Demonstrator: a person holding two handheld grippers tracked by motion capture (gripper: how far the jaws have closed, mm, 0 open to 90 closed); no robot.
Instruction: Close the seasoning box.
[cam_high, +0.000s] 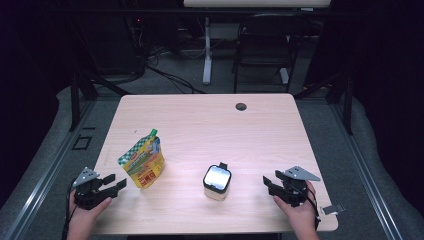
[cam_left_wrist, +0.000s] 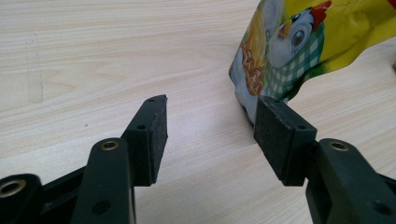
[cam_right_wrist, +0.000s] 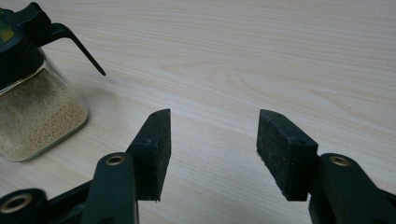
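A yellow and green pouch (cam_high: 143, 162) with a cartoon chicken stands upright at the table's left front. My left gripper (cam_high: 113, 184) rests just left of it, open and empty; in the left gripper view the pouch (cam_left_wrist: 299, 42) rises beyond the right pad (cam_left_wrist: 279, 140). A square glass jar (cam_high: 217, 182) with a black lid and pale granules stands at the front centre. My right gripper (cam_high: 270, 184) sits open to its right, apart from it. In the right gripper view the jar (cam_right_wrist: 32, 107) stands at the left, outside the open jaws.
The light wooden table (cam_high: 210, 125) has a dark cable hole (cam_high: 241, 106) near its far edge. A folding chair (cam_high: 265, 45) and a white desk leg (cam_high: 207, 55) stand on the floor beyond. A small grey tag (cam_high: 332, 209) lies at the front right corner.
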